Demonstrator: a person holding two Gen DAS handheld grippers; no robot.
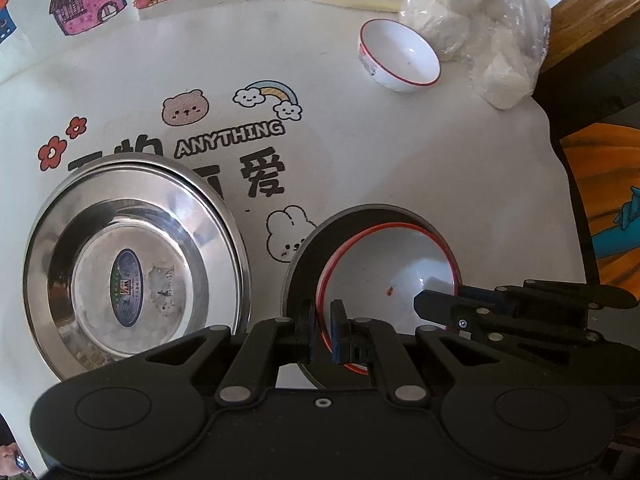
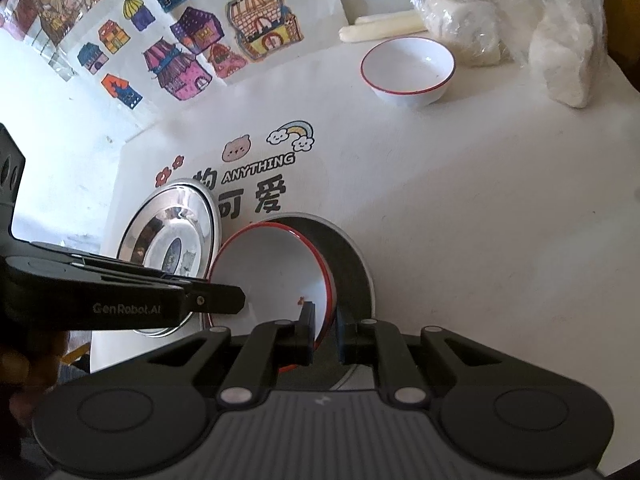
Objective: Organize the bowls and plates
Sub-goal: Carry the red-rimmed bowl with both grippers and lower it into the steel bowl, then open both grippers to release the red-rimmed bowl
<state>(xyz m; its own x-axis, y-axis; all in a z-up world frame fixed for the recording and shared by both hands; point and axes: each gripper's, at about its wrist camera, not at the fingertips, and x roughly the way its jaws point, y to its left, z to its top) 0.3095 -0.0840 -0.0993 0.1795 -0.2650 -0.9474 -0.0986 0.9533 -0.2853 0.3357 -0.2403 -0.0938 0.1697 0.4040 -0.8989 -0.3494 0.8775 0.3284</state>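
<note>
Two red-rimmed white bowls: one far (image 1: 400,56), one near (image 1: 388,276). One steel plate (image 1: 132,264). One dark dish (image 1: 308,264). One plastic bag (image 1: 480,20). Two grippers: left (image 1: 323,326), right (image 2: 326,330).

The near rim of the red-rimmed bowl (image 1: 384,264) is hidden behind the left gripper (image 1: 323,328), and the dark plate (image 2: 352,260) beneath it shows only as a crescent. The steel plate (image 1: 132,276) covers part of the black lettering printed on the tablecloth (image 1: 400,152). The contents of the plastic bag (image 2: 508,20) at the table's far right corner are blurred by the wrapping and cut off by the top edge.
</note>
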